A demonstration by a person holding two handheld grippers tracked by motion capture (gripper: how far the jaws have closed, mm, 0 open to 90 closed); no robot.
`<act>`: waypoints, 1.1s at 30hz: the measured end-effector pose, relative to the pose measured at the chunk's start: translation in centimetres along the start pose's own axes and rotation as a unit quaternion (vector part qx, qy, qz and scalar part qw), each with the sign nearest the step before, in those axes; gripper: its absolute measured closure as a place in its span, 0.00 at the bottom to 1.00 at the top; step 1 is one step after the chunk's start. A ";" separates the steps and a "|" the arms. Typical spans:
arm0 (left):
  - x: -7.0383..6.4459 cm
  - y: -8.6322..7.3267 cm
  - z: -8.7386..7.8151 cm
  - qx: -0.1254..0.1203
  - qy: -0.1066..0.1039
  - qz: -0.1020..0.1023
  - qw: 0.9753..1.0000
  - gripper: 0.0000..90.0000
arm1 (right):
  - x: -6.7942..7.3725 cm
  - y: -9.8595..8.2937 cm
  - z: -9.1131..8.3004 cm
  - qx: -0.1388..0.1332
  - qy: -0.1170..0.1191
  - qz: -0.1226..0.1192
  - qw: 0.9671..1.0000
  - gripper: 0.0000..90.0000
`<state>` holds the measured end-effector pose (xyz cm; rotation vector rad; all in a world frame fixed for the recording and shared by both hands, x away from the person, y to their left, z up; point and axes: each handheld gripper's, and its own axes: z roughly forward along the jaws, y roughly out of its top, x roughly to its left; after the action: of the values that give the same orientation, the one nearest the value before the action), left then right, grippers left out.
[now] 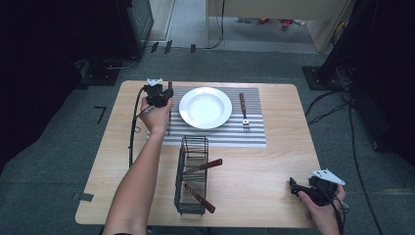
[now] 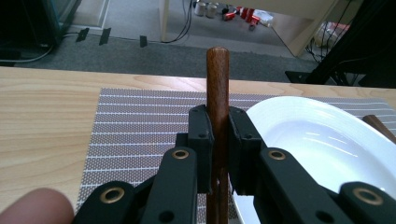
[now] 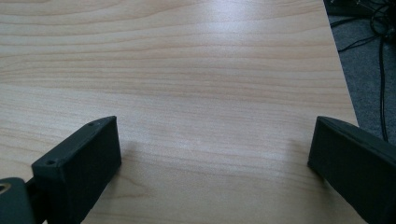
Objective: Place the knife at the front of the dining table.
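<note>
My left gripper (image 1: 165, 98) (image 2: 218, 116) is shut on the dark wooden handle (image 2: 218, 74) of a utensil (image 1: 169, 117). It holds the utensil lengthwise over the striped grey placemat (image 1: 215, 134) (image 2: 140, 126), just left of the white plate (image 1: 205, 107) (image 2: 317, 135). The metal end runs back under the hand, and I cannot tell whether it touches the mat. A fork (image 1: 243, 111) with a wooden handle (image 2: 378, 126) lies on the mat right of the plate. My right gripper (image 1: 293, 188) (image 3: 215, 154) stands open and empty over bare table near the front right corner.
A black wire basket (image 1: 182, 161) stands at the front middle of the wooden table (image 1: 259, 171) (image 3: 187, 70), holding two wooden-handled utensils (image 1: 208, 165) (image 1: 203, 201). Beyond the table lies grey carpet with cables at the right.
</note>
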<state>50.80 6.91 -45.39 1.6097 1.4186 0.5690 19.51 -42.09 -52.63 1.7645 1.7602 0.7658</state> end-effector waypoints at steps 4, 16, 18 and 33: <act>0.0 -0.9 1.3 -0.004 0.004 -0.004 1.000 0.91 | 0.0 0.0 0.0 0.000 -0.001 0.001 1.000 0.02; 0.7 -2.3 4.7 0.026 0.014 -0.039 0.999 0.91 | 0.0 0.1 0.0 0.000 -0.001 0.003 1.000 0.02; 0.7 -2.6 5.0 0.030 0.019 -0.040 0.999 0.91 | 0.0 0.0 0.1 0.000 -0.001 0.002 1.000 0.02; 2.3 -3.3 5.6 0.081 -0.013 -0.067 0.994 0.66 | 0.0 0.0 0.0 0.000 -0.001 0.003 1.000 0.02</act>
<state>54.05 7.15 -51.41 1.6259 1.5740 0.3618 19.58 -42.08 -52.63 1.7700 1.7542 0.7661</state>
